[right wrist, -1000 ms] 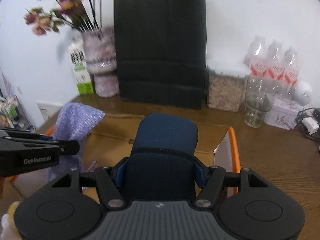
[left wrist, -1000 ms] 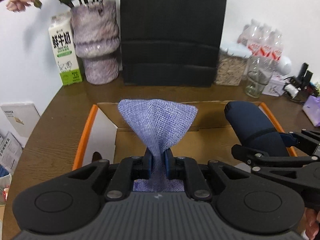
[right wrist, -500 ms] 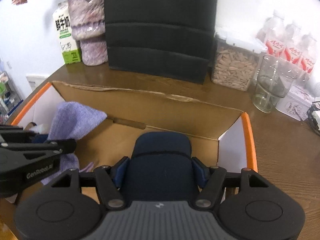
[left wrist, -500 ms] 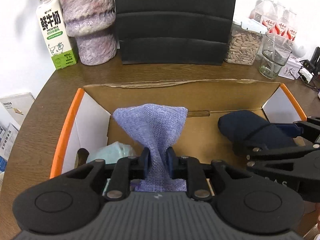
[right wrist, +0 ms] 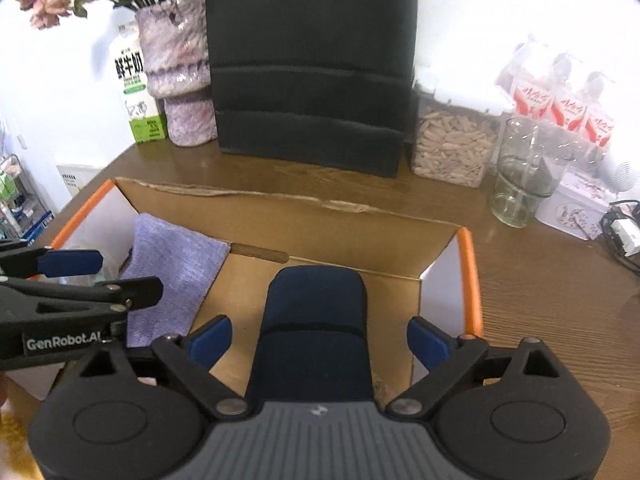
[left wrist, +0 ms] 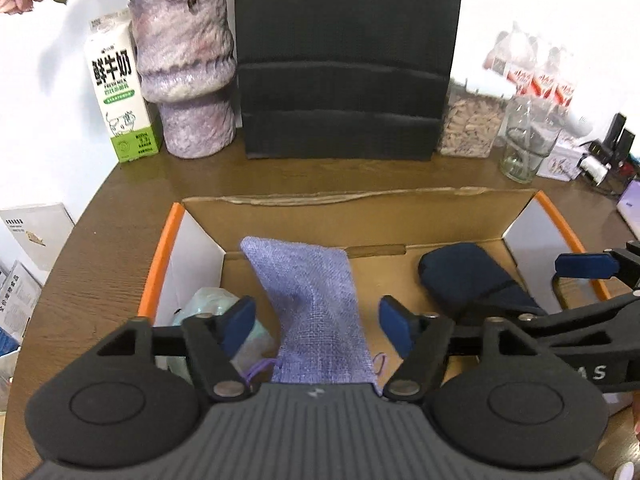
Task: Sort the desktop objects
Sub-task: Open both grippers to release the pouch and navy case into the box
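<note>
Both grippers have just been opening. Left gripper (left wrist: 318, 322) fingers stand spread around the purple pouch (left wrist: 316, 312); right gripper (right wrist: 319, 338) fingers stand spread around the navy case (right wrist: 316, 320). Both items lie inside the cardboard box (right wrist: 280, 210).

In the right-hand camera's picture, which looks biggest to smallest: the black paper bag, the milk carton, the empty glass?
1. black paper bag, by far the largest
2. and 3. milk carton and empty glass look about alike; the fisheye view makes ranking unsure.
</note>
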A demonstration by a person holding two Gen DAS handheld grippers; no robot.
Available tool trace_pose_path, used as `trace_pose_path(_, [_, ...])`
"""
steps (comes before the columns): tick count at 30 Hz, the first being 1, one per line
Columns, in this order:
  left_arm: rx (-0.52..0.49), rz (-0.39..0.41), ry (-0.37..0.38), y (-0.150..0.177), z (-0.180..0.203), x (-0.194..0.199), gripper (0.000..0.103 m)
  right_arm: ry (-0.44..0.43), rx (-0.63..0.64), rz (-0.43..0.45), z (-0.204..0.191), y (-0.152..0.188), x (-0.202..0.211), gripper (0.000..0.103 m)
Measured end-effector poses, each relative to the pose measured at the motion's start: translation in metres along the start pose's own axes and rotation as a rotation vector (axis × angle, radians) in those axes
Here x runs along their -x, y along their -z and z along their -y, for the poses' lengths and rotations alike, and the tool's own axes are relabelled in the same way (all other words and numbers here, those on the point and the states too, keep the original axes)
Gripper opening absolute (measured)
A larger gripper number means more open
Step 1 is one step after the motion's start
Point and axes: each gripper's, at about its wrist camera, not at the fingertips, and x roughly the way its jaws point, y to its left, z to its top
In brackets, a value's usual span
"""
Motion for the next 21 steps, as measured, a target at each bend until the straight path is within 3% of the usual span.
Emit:
trace_pose_path(9, [-0.025, 0.093, 0.003, 0.008, -0.003, 0.052, 0.103, -0.021, 0.043, 0.065, -0.006, 0.013, 0.054, 0.1])
trace_pose_path(21, [-0.042, 0.163, -0.002, 0.044, -0.013, 0.111, 0.103, -0.052, 0.119, 0.134, -0.03, 0.053, 0.121, 0.103])
